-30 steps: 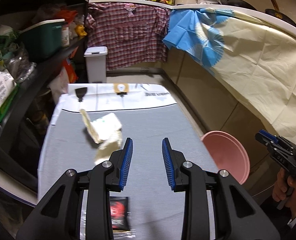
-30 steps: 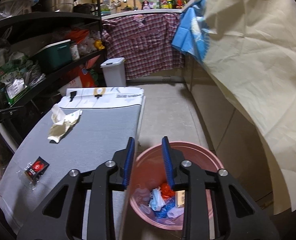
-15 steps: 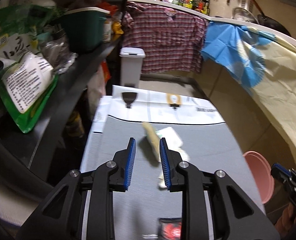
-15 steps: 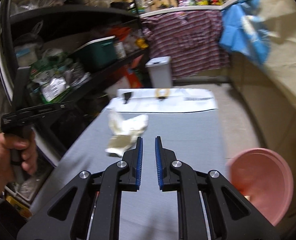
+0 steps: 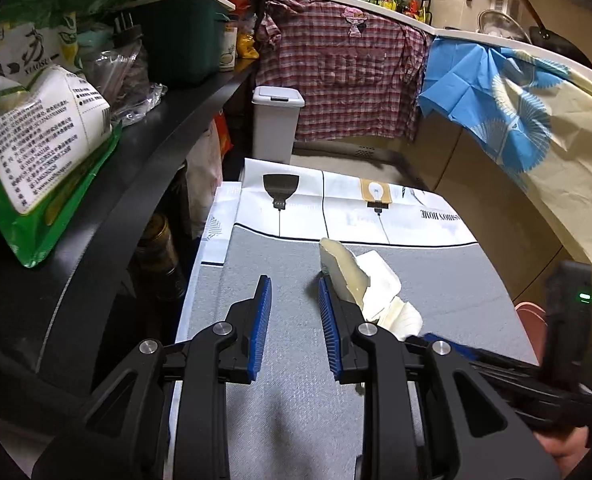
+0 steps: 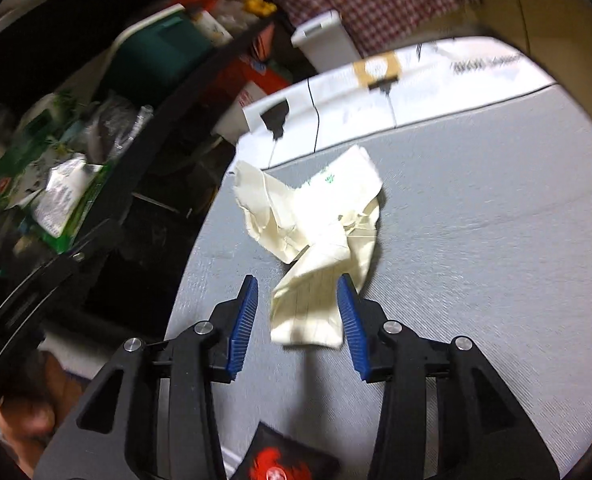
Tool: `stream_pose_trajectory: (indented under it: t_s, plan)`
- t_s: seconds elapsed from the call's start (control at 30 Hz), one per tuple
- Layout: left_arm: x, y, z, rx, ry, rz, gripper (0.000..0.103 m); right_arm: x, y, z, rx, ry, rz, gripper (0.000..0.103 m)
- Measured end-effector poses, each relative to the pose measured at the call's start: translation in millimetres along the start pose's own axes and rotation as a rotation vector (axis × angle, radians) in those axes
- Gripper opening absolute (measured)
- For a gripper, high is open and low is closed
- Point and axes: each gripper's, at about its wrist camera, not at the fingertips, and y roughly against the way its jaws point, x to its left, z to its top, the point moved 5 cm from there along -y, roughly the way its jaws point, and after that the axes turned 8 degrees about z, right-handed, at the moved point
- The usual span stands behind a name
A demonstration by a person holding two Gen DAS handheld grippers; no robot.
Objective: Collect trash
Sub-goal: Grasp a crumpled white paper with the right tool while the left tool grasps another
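A crumpled cream paper wrapper (image 6: 316, 220) lies on the grey table cover (image 6: 476, 240). My right gripper (image 6: 298, 296) is open, and its near end of the wrapper sits between the blue pads. A black and red packet (image 6: 280, 466) lies under the right gripper's body. In the left wrist view the wrapper (image 5: 360, 276) is just right of my left gripper (image 5: 294, 296), which is open and empty above the table. The right gripper's body (image 5: 496, 364) shows at the lower right there.
A dark shelf (image 5: 96, 184) with food bags and a green bin runs along the left of the table. A white lidded bin (image 5: 276, 120) stands at the far end. A pink basin (image 5: 530, 314) sits on the floor to the right. Cloths hang over the counter.
My right gripper swung from over the pink basin to the table, opened and closed in on the wrapper. My left gripper shifted left and stayed open.
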Motion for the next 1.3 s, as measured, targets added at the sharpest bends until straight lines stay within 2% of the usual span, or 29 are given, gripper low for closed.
stream_pose_trajectory:
  t_s: [0.03,0.17,0.23,0.37,0.53,0.63,0.73,0.8,0.9,1.3]
  plan:
    - [0,-2,-1,-0.002,0.001,-0.006,0.025,-3,-8,2,0.015,-0.01,-0.015,0.043]
    - [-5,-17,-3,0.032,0.05,-0.066,0.025,-11,-16,6,0.048,-0.046,-0.013,0.013]
    - [-13,-26,-6,0.048,0.055,-0.087,0.026,-14,-11,7,0.049,-0.051,0.007,0.007]
    - [-34,-39,-11,0.058,0.046,-0.116,0.051,-21,9,9,0.025,-0.051,0.02,0.004]
    - [-48,-66,-15,0.116,0.08,-0.11,0.052,-27,28,13,0.026,-0.005,0.003,0.004]
    - [-58,-78,-18,0.13,0.06,-0.083,0.052,-30,37,14,0.029,0.025,-0.007,0.004]
    - [-62,-81,-20,0.115,0.041,-0.068,0.048,-32,49,13,0.032,0.068,-0.019,0.004]
    - [-65,-83,-22,0.127,0.027,-0.067,0.02,-31,55,11,0.036,0.098,-0.025,0.004]
    - [-64,-81,-24,0.123,0.006,-0.04,0.008,-30,67,7,0.036,0.132,-0.032,0.004]
    - [-67,-34,-26,0.071,-0.031,-0.023,0.005,-29,133,-1,-0.012,0.184,-0.073,0.004]
